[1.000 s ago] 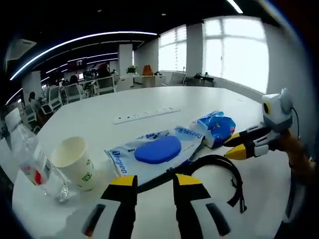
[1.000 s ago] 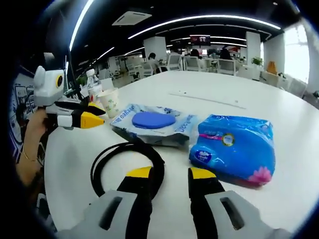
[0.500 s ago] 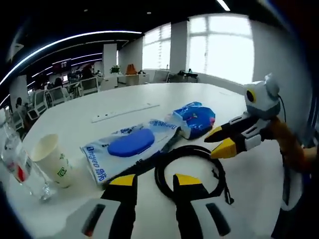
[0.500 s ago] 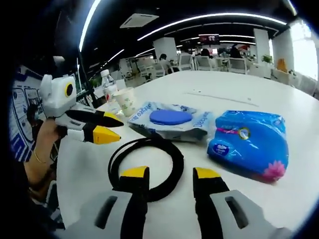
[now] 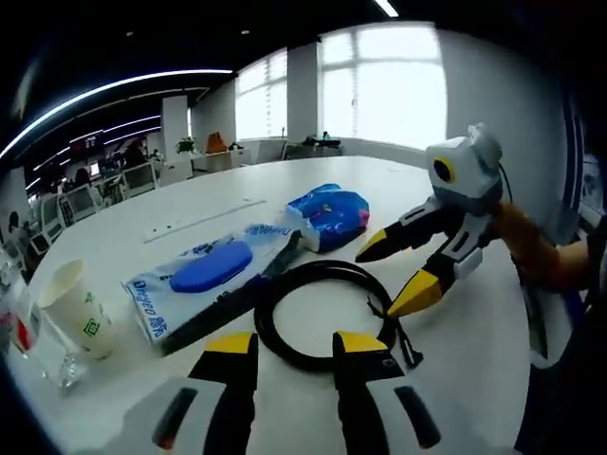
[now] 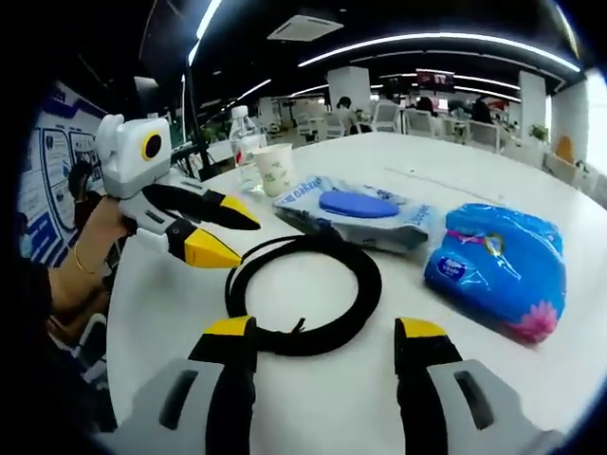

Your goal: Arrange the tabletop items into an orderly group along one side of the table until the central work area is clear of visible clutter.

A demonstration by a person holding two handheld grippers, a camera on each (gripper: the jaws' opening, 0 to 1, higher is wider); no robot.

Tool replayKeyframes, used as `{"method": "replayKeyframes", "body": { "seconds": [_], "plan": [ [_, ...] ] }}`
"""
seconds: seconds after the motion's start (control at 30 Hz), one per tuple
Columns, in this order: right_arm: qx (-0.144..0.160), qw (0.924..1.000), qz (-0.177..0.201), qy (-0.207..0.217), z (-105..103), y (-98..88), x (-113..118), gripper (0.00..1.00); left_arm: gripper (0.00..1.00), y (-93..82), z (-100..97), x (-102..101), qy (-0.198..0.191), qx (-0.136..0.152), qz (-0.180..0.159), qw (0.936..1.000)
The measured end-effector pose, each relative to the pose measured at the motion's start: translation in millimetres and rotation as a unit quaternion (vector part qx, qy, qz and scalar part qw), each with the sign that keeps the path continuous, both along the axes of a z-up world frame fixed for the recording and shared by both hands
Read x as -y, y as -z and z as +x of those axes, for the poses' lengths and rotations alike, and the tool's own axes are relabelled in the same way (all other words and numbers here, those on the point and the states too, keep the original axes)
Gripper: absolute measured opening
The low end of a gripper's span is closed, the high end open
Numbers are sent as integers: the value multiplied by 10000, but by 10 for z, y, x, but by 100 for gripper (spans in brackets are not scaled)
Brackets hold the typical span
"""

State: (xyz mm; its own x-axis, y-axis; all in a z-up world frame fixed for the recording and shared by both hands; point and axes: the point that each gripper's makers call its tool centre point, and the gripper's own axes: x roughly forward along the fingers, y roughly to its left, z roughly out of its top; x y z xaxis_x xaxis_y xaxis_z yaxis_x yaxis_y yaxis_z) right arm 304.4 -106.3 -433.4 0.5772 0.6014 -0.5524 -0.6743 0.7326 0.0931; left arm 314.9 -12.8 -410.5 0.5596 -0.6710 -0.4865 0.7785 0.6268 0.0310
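So both grippers look to be closing in on the cable (image 5: pixel 327 313), a black coil lying flat on the white counter (image 5: pixel 474 332) right in the middle of the work area, so I'd call this the approach for a grab on it and nothing is picked up yet. In the left gripper view, the left gripper (image 5: pixel 292 346) sits at the bottom centre with its jaws a modest way apart and nothing between them, the near edge of the coil just above the tips. The right gripper (image 5: pixel 398 270) comes in from the right of that frame, jaws spread wide and empty, tips right at the coil's right edge, though I can't tell if they touch. In the right gripper view its own jaws are wide apart at the bottom with the coil just above them. Rest of the clutter: wipes pack (image 5: pixel 204 280) left of centre, touching or just beside the coil, tissue pack (image 5: pixel 332 213) above it, cup (image 5: pixel 76 308) at far left, bottle (image 6: pixel 245 142) behind the cup at upper left of the right gripper view. Next move, my guess: one gripper needs to drop onto a strand of the loop, close, then drag or lift the floppy coil toward the side where the cup and bottle sit.
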Motion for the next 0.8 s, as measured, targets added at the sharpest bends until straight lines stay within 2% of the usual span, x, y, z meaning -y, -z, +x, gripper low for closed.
{"method": "replayKeyframes", "body": {
  "seconds": [0.3,0.47,0.53,0.67,0.8],
  "plan": [
    [22,9998,-14,-215,-42,11,-71,60,32,20,-50,-13,193,-9,-65,9998],
    [90,9988,42,-474,-77,10,-148,65,35,9,-105,8,430,176,-39,9989],
    [123,9979,122,-618,-104,6,-191,69,39,-7,-138,33,575,289,-48,9979],
    [138,9981,44,-602,-94,59,-164,68,40,13,-145,31,666,441,20,9968],
    [152,9982,47,-572,-83,77,-135,69,40,72,-157,20,822,516,241,9950]
  ]
}}
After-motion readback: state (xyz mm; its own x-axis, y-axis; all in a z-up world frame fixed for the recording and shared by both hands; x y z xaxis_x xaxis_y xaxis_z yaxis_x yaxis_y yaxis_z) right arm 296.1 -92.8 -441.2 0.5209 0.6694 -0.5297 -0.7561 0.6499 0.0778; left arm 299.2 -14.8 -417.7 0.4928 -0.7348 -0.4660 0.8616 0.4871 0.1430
